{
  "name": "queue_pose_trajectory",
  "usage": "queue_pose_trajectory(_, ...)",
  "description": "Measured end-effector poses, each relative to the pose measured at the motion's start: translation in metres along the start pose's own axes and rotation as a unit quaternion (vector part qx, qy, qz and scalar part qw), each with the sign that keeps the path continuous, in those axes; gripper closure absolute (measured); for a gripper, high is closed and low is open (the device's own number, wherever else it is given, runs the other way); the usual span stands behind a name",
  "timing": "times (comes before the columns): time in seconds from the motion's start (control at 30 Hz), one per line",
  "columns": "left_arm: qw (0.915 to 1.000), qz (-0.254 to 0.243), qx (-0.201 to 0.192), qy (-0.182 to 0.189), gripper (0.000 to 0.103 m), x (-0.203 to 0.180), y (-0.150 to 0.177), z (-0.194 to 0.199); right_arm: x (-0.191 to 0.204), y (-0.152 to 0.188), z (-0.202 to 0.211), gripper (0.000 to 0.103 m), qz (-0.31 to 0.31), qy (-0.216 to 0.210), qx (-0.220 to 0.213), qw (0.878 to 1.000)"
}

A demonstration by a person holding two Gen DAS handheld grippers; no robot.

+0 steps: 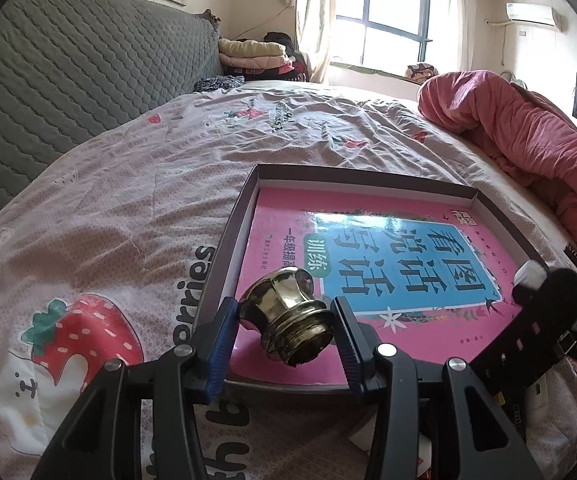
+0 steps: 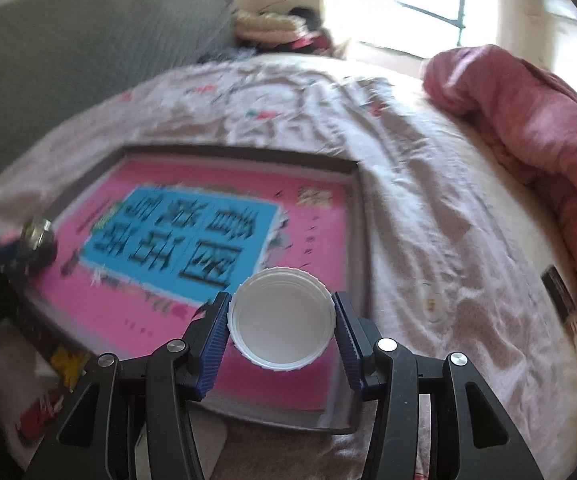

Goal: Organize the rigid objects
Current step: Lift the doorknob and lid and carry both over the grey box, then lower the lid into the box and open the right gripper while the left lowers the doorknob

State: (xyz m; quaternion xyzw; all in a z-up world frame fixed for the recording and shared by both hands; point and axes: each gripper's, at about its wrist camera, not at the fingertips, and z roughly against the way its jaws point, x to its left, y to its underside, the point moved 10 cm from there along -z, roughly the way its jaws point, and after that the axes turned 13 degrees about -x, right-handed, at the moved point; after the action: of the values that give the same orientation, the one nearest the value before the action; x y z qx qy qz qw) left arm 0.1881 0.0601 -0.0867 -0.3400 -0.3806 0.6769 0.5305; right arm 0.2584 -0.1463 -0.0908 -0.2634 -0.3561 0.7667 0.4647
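Observation:
A shiny brass-coloured cap (image 1: 288,320) lies on its side between the blue pads of my left gripper (image 1: 284,303), which is shut on it just above the near left corner of a shallow cardboard box lid (image 1: 224,264). A pink book (image 1: 368,248) with a blue title panel fills the lid. My right gripper (image 2: 281,298) is shut on a white plastic screw cap (image 2: 282,320), hollow side facing the camera, over the book's (image 2: 208,240) near right part. The left wrist view shows the white cap (image 1: 530,272) at the right. The right wrist view, which is blurred, shows the brass cap (image 2: 38,232) at the left.
The lid (image 2: 362,240) rests on a strawberry-print bedsheet (image 1: 108,240). A rolled pink quilt (image 1: 528,132) lies along the right, a grey padded headboard (image 1: 68,80) on the left. A small dark object (image 2: 560,292) lies on the sheet to the right. Printed papers (image 2: 40,400) lie at the near left.

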Motion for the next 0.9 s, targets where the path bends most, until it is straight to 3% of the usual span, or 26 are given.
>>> queue_pose_trajectory(0.13,1.0000,-0.001,0.002,0.002,0.056,-0.0013,0.0006,0.0003,0.0010,0.0041,-0.0039,0.052,0.003,-0.008,0.023,1.000)
queue_pose_trajectory(0.37,1.0000,-0.001,0.003,0.002,0.056,-0.0014,0.0008,0.0005,0.0008,0.0060,-0.0043,0.052,0.002,-0.007,0.026,1.000)
queue_pose_trajectory(0.57,1.0000,-0.004,0.004,0.001,0.056,-0.0018,0.0014,0.0000,-0.0002,0.0098,-0.0063,0.052,0.002,-0.002,0.065,0.998)
queue_pose_trajectory(0.9,0.9998,-0.017,0.006,-0.006,0.055,-0.0016,0.0017,-0.0016,-0.0021,0.0061,-0.0035,0.048,0.008,0.011,0.038,0.999)
